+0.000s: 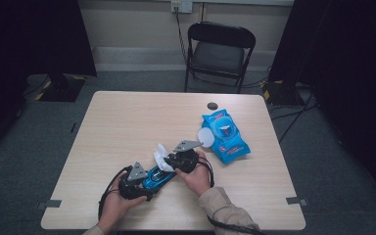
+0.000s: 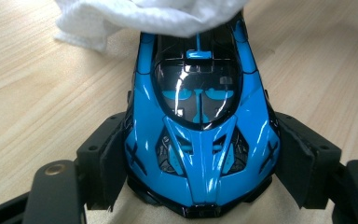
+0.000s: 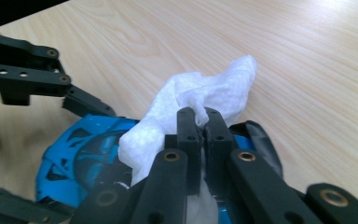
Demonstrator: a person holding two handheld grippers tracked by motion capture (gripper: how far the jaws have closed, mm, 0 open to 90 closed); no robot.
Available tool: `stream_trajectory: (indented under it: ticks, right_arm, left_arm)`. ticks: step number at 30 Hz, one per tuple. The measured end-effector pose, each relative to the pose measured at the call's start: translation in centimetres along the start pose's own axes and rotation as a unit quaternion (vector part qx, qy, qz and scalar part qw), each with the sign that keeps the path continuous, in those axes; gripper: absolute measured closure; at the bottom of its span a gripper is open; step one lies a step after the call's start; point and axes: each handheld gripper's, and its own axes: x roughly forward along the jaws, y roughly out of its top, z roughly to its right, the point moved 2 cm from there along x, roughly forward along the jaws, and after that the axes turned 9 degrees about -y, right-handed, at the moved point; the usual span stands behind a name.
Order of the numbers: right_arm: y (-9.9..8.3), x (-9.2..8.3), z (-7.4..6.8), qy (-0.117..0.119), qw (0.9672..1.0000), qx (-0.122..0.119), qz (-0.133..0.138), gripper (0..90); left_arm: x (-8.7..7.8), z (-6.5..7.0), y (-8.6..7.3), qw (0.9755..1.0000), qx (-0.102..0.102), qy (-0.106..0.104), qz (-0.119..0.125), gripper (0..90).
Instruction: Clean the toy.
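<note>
A glossy blue and black toy car (image 2: pixel 199 126) sits between the pads of my left gripper (image 2: pixel 200 172), which is shut on its sides. From above, the car (image 1: pixel 155 178) lies near the table's front, between my two hands. My right gripper (image 3: pixel 204 122) is shut on a crumpled white wipe (image 3: pixel 200 100) and holds it against the far end of the car (image 3: pixel 81 154). The wipe (image 2: pixel 144 16) drapes over that end of the car's roof in the left gripper view. In the high view my left gripper (image 1: pixel 147 185) and right gripper (image 1: pixel 170 164) face each other across the car.
A blue pack of wipes (image 1: pixel 223 135) with its round white lid flipped open lies right of centre on the wooden table (image 1: pixel 127 117). A small dark disc (image 1: pixel 212 105) rests near the far edge. A black folding chair (image 1: pixel 218 51) stands beyond the table.
</note>
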Motion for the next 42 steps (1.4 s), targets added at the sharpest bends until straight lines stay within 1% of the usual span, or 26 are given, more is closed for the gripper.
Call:
stream_trajectory:
  ticks: [1, 6, 9, 11, 16, 20, 27, 29, 31, 36, 42]
  right_arm:
    - [0.0, 0.1, 0.1, 0.0, 1.0, 0.0, 0.0, 88.1]
    - [0.0, 0.0, 0.8, -0.018, 0.9998, -0.002, -0.007, 88.1]
    - [-0.1, -0.1, 1.2, -0.02, 0.9998, 0.003, -0.004, 88.0]
    - [-0.1, -0.1, 1.2, -0.023, 0.9997, 0.001, -0.006, 88.1]
    - [-0.1, -0.2, 1.3, -0.025, 0.9997, -0.002, -0.005, 88.0]
    - [-0.1, -0.4, 1.7, -0.029, 0.9996, 0.003, -0.002, 88.0]
    - [0.1, -1.5, 2.3, -0.025, 0.9995, 0.016, 0.013, 88.0]
    - [0.3, -2.0, 2.4, -0.022, 0.9993, 0.021, 0.021, 88.0]
    - [0.5, -2.5, 2.5, -0.02, 0.9992, 0.02, 0.028, 88.0]
    - [0.9, -3.8, 2.1, -0.008, 0.999, 0.015, 0.041, 88.0]
    - [1.0, -4.5, 1.4, 0.01, 0.9985, 0.012, 0.052, 88.0]
  left_arm:
    - [0.0, 0.0, 0.0, 1.0, 0.0, 0.0, -0.001, 25.6]
    - [0.0, 0.0, 0.0, 1.0, 0.0, 0.0, 0.0, 25.6]
    - [0.0, 0.0, 0.0, 1.0, 0.0, 0.0, 0.0, 25.6]
    - [0.0, 0.0, 0.0, 1.0, 0.0, 0.0, 0.0, 25.6]
    - [0.0, 0.0, 0.0, 1.0, 0.0, 0.0, 0.0, 25.6]
    - [0.0, 0.0, 0.0, 1.0, 0.0, 0.0, -0.001, 25.6]
    - [0.0, 0.0, 0.0, 1.0, 0.0, 0.0, 0.0, 25.6]
    - [0.0, 0.0, 0.0, 1.0, 0.0, 0.0, 0.0, 25.6]
    - [0.0, 0.0, 0.0, 1.0, 0.0, 0.0, 0.0, 25.6]
    - [0.0, 0.0, 0.0, 1.0, 0.0, 0.0, 0.0, 25.6]
    - [0.0, 0.0, 0.0, 1.0, 0.0, 0.0, 0.0, 25.6]
